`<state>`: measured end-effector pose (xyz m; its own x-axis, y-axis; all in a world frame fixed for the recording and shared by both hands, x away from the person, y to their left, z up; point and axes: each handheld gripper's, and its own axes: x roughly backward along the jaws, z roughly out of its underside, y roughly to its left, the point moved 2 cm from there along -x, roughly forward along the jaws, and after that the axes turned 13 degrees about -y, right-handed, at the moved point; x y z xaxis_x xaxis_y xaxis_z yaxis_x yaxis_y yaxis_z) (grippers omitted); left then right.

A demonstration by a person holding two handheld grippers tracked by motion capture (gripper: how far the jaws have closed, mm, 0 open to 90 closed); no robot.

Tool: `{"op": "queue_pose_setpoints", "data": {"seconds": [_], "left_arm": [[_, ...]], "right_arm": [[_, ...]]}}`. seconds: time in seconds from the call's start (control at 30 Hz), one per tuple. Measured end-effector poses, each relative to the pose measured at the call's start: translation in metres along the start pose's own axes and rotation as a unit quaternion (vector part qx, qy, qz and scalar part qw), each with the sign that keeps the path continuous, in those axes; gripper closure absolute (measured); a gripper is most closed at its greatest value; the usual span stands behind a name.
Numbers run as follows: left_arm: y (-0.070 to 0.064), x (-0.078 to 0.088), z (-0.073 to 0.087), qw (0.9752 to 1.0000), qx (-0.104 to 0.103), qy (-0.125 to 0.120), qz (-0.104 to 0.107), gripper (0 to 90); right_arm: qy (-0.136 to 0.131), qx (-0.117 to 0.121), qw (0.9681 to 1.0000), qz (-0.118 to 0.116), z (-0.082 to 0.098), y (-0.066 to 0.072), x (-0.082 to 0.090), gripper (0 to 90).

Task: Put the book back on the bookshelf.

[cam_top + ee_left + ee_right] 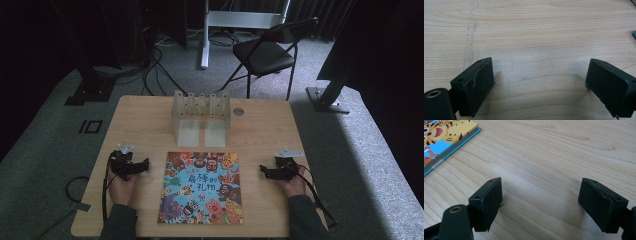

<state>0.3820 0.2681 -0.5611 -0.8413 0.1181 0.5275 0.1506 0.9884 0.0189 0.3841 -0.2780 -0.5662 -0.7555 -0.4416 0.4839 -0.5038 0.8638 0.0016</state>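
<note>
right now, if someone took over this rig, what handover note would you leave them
Left gripper: jaws open, nothing between them, low over the table left of the book.
Right gripper: jaws open, holding nothing, right of the book; the book's corner shows in its own view.
Book: flat, closed, cover up, at the near middle of the table.
Clear rack: behind the book, slots look bare.
Done: nothing visible yet; book untouched.
Left: probably grip the book and stand it in the rack.

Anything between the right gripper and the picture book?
Nothing: bare wooden table separates the right gripper from the picture book in the right gripper view; the high view shows the same gap.
</note>
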Motion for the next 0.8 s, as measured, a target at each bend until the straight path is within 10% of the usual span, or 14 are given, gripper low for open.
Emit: {"op": "queue_pose_setpoints", "data": {"seconds": [0.8], "left_arm": [[-0.0040, 0.0037, 0.0021, 1.0000, 0.002, -0.001, -0.003, 9.4]], "right_arm": [[-0.003, 0.005, 0.9999, -0.009, 0.0000, 0.0004, 0.0006, 22.6]]}}
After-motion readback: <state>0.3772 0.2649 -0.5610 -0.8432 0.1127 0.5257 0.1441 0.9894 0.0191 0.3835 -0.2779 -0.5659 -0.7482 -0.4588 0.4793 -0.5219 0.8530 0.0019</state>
